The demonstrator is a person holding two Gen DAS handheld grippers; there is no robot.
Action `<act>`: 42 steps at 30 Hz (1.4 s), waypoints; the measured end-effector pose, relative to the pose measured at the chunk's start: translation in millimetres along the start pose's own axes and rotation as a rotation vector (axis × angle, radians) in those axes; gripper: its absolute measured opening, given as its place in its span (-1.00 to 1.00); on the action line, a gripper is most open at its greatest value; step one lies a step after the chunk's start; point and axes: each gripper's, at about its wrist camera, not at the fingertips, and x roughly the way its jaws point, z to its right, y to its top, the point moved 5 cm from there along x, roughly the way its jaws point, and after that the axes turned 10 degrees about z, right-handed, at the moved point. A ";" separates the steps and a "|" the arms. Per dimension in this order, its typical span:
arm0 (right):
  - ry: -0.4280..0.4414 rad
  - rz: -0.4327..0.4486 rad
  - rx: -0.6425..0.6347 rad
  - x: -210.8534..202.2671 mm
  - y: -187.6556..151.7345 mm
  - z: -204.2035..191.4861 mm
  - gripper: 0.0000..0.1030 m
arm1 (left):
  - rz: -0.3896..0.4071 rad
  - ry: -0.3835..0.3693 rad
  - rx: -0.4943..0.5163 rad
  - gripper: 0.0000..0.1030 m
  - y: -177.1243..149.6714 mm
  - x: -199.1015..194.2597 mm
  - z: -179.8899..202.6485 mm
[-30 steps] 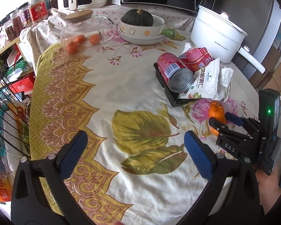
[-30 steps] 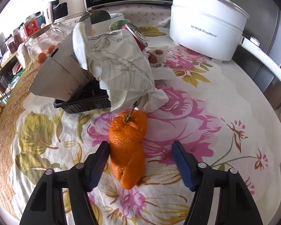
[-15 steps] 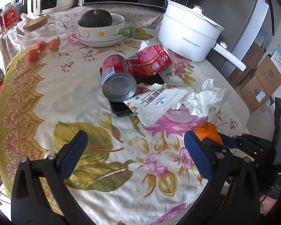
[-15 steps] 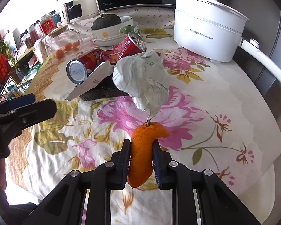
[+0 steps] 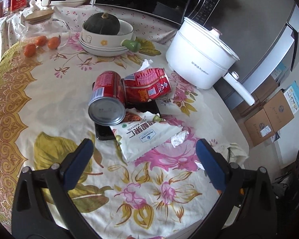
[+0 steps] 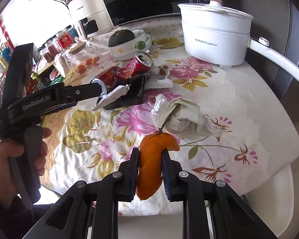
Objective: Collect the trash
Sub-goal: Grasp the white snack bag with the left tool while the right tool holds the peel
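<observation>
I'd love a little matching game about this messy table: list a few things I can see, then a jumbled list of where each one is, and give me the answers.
Things:
1. orange peel
2. dark green squash
3. small oranges
4. red can

Places:
A. inside the glass jar with the wooden lid
B. lying on its side on the black tray
C. pinched in the right gripper
D. sitting in the cream bowl

Pairs: 1-C, 2-D, 3-A, 4-B
</observation>
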 end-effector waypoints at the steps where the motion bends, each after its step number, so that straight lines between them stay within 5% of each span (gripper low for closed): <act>1: -0.001 0.006 0.003 -2.7 1.1 0.5 -0.58 | -0.003 0.010 -0.010 0.98 0.1 3.9 -1.3; 13: 0.000 0.050 0.080 -12.9 15.3 28.8 -0.58 | -0.005 0.135 -0.044 0.98 -6.0 38.1 -0.9; 18: -0.014 0.064 0.093 -17.1 18.3 37.3 -0.58 | -0.052 0.156 -0.022 0.59 -14.1 46.0 -3.9; 27: -0.036 0.045 0.108 -13.4 16.4 45.3 -0.58 | -0.071 0.126 0.045 0.43 -14.1 28.2 -8.9; 28: -0.035 0.045 0.107 -13.2 16.1 45.7 -0.58 | -0.074 0.114 0.043 0.27 -14.4 25.6 -9.7; 29: -0.034 0.046 0.107 -13.6 16.1 45.2 -0.58 | -0.083 0.102 0.042 -0.10 -14.9 23.0 -10.9; 31: -0.032 0.048 0.106 -14.8 16.2 43.9 -0.58 | -0.100 0.087 0.043 -0.20 -16.5 18.1 -12.6; 37: -0.030 0.059 0.112 -18.9 18.0 42.9 -0.58 | -0.077 0.066 0.046 -0.19 -14.0 -5.2 -19.9; 39: -0.028 0.057 0.119 -19.0 17.9 42.7 -0.58 | -0.075 0.051 0.023 0.15 -11.5 -9.8 -22.0; 40: -0.028 0.056 0.120 -19.3 17.6 41.8 -0.58 | -0.059 0.048 0.008 0.59 -9.2 -12.7 -22.8; 42: -0.025 0.054 0.122 -18.9 17.4 40.7 -0.58 | -0.027 0.046 0.007 0.74 -4.1 -16.9 -21.8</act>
